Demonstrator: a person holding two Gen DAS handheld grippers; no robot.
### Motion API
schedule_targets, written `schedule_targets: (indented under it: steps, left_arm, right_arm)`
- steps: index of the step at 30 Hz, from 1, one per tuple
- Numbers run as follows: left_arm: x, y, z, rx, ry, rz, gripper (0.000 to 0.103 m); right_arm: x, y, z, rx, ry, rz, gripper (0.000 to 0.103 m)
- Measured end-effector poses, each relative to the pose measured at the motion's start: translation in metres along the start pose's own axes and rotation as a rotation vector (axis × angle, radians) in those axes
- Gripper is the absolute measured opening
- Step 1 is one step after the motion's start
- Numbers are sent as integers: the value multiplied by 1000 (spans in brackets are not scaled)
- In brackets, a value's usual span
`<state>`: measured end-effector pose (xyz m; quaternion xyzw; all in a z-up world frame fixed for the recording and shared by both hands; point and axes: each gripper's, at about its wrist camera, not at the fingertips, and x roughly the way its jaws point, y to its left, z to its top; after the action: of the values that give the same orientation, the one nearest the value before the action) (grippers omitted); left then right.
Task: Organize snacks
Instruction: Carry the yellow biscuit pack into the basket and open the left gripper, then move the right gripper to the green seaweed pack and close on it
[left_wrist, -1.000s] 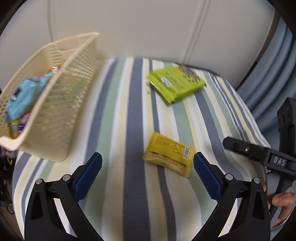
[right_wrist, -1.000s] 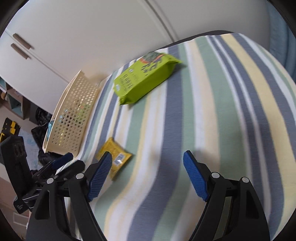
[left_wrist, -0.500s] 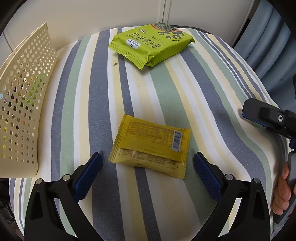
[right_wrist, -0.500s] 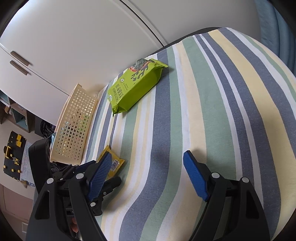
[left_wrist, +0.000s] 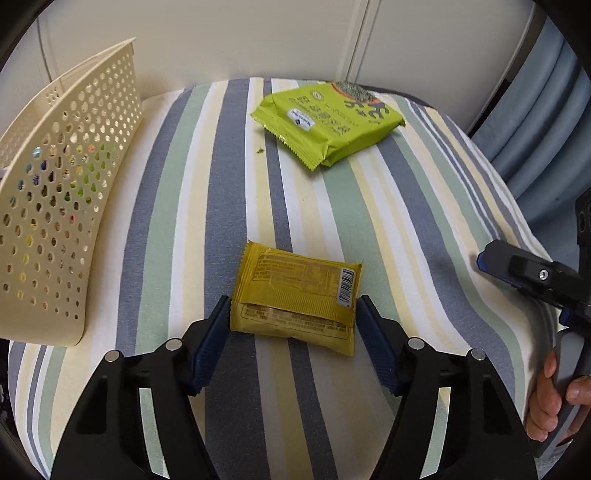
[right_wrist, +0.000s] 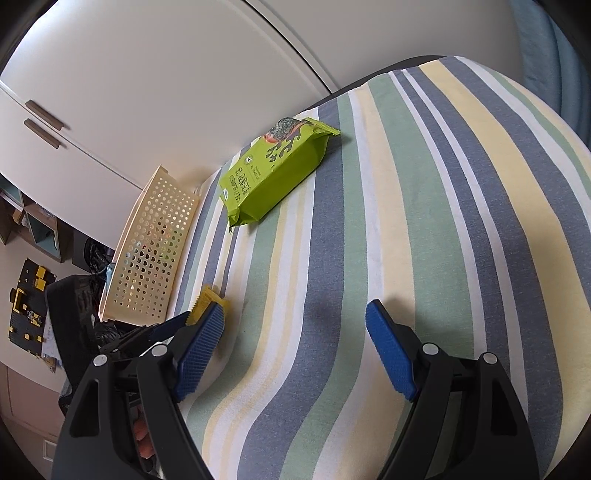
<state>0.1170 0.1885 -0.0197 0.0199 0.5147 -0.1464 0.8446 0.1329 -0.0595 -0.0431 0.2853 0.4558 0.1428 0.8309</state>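
Risk first: your left gripper (left_wrist: 293, 319) straddles the yellow packet (left_wrist: 297, 293) at its near end only, and the packet is flat and slippery-looking, so squeezing from here could buckle it or let it slide out the far side. Pressing low may also bunch the striped cloth (left_wrist: 388, 221) into the grip. The basket (left_wrist: 70, 177) sits to the left, tilted with its opening facing away from you, so I'd guess the drop could miss or tip it.

Left fingers: partly closed, one pad at each short edge of the yellow packet, touching or just about; can't tell if it's truly pinched, and it lies flat on the cloth, near centre.

Your right gripper (right_wrist: 295, 349) is spread wide, holding nothing, hovering over bare cloth to the right.

The green packet (left_wrist: 328, 120) lies at the far side, well apart from both grippers.
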Motion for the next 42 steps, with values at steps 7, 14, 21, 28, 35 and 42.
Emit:
schedule_targets:
  steps: [7, 14, 21, 28, 35, 42]
  left_arm:
    - [-39, 5, 1, -8, -102, 19, 70]
    - [-93, 20, 9, -42, -231, 51, 70]
    - [-134, 52, 20, -107, -333, 104, 70]
    - [-154, 102, 23, -214, -376, 152, 70]
    - [-156, 154, 24, -312, -375, 256, 97]
    - [-153, 162, 2, -419, -432, 246, 99]
  right_arm:
    - [1, 1, 1, -3, 3, -2, 79]
    - [2, 2, 1, -5, 3, -6, 79]
    - [2, 2, 1, -9, 4, -13, 79]
    - [2, 4, 0, -12, 5, -20, 79]
    - [4, 5, -1, -16, 7, -32, 79]
    - [5, 7, -1, -20, 10, -51, 79]
